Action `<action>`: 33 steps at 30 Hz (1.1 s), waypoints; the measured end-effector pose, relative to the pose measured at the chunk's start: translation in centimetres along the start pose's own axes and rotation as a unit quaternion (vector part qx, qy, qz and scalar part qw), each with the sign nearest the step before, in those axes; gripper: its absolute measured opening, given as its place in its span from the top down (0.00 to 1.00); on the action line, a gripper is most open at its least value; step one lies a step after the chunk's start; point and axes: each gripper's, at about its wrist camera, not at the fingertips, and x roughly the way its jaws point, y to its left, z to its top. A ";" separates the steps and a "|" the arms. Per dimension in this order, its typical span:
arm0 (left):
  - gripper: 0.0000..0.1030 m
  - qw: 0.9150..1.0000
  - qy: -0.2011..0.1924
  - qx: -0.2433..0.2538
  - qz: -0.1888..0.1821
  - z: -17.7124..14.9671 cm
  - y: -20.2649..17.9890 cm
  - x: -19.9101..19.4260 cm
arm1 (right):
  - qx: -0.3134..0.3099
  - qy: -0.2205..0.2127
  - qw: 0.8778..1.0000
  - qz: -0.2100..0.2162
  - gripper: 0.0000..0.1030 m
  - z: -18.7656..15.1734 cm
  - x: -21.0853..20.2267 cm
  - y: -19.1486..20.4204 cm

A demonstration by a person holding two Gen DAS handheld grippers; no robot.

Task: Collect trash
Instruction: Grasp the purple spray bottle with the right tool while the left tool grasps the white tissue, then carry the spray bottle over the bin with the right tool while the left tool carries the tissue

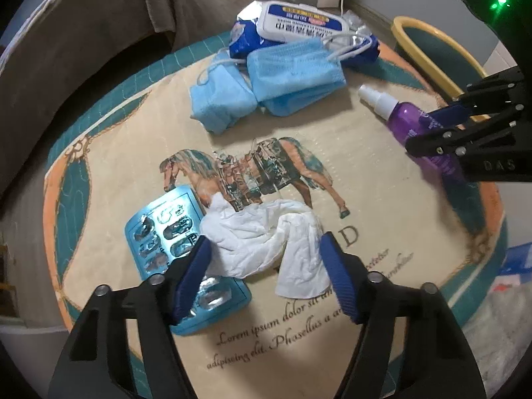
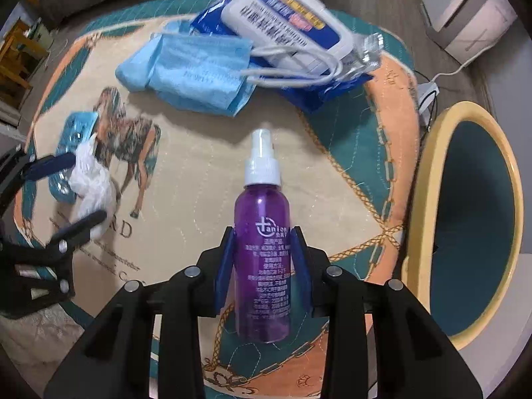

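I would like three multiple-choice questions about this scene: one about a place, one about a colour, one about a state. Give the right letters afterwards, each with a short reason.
1. Where does the face mask with loose white loops rest?
A. partly on the blue wipes pack
B. inside the yellow-rimmed bin
C. under the blister pack

2. What colour is the spray bottle?
A. green
B. purple with a white cap
C. plain red

3. How does the right tool stand?
A. wide open over bare mat
B. closed on the spray bottle
C. closed on a mask

Answers:
1 A: the mask's edge and its loops overlap the pack.
2 B: the body is purple and the sprayer is white.
3 B: both blue pads press the bottle's sides, while the left tool straddles the white tissue.
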 end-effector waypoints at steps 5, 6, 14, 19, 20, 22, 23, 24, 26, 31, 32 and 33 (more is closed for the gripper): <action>0.77 1.000 -0.014 0.018 -0.010 0.3 -0.9 -0.1 | -0.011 0.002 1.000 0.000 0.69 0.1 -0.2 0.2; 0.80 1.000 -0.019 0.021 -0.012 0.4 -1.1 -0.3 | -0.012 0.001 1.000 0.000 0.69 0.1 -0.3 0.2; 0.82 0.998 -0.057 0.020 -0.026 1.3 -1.6 -2.8 | 0.005 -0.034 0.999 -0.002 0.69 0.7 -3.9 -0.9; 0.82 0.996 -0.077 0.012 -0.035 1.9 -2.1 -4.4 | 0.026 -0.058 0.998 -0.002 0.69 -0.3 -6.1 -2.8; 0.82 0.996 -0.081 0.011 -0.036 2.1 -2.3 -4.7 | 0.031 -0.067 0.997 -0.001 0.69 -0.6 -6.8 -3.3; 0.82 0.995 -0.091 0.011 -0.042 2.6 -2.8 -5.4 | 0.041 -0.076 0.996 -0.004 0.69 -0.6 -7.5 -4.1; 0.82 0.994 -0.095 0.011 -0.045 2.7 -3.0 -5.7 | 0.051 -0.080 0.995 -0.007 0.69 -0.8 -7.9 -4.8; 0.82 0.994 -0.100 0.012 -0.046 2.9 -3.3 -6.1 | 0.056 -0.082 0.995 -0.009 0.69 -1.1 -7.9 -5.4; 0.82 0.993 -0.107 0.016 -0.047 3.3 -4.0 -6.4 | 0.072 -0.088 0.993 -0.013 0.69 -1.5 -8.6 -6.9; 0.82 0.992 -0.115 0.019 -0.055 4.0 -5.3 -7.0 | 0.102 -0.108 0.988 -0.028 0.69 -2.7 -10.1 -9.5; 0.82 0.992 -0.115 0.022 -0.055 3.9 -5.5 -7.0 | 0.114 -0.113 0.987 -0.028 0.69 -3.1 -10.4 -10.4; 0.82 0.992 -0.114 0.027 -0.053 4.0 -5.9 -7.0 | 0.121 -0.115 0.986 -0.027 0.69 -3.3 -10.5 -10.8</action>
